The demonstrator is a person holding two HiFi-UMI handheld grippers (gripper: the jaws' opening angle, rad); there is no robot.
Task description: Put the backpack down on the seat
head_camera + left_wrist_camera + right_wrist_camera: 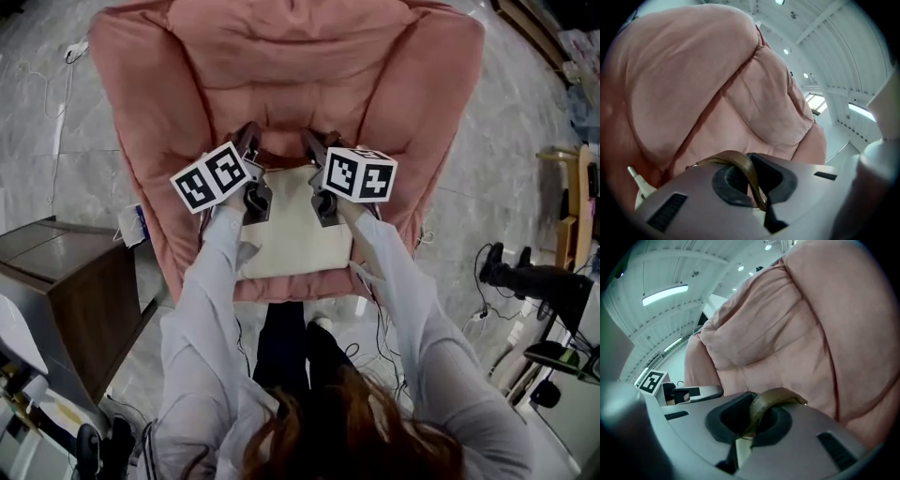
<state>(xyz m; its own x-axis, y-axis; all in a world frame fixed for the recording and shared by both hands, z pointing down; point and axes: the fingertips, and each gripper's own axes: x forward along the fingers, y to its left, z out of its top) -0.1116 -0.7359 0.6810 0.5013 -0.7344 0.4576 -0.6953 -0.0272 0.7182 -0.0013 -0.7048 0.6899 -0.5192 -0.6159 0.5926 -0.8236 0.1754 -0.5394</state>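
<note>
- Now the lowering step is in hand; left gripper (247, 141) and right gripper (312, 142) each clamp a brown strap (746, 172); the cream backpack (291, 230) hangs low over the armchair seat (291, 289)
- Next, probably: sink it until the seat bears it; then part the jaws

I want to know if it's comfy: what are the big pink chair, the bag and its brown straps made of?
The pink chair looks like soft, matte, suede-like fabric over thick padding: it puffs and creases at seams. The bag seems cream cloth, maybe canvas, flat and dull. Its brown strap looks like leather or imitation, smooth, slightly shiny.
</note>
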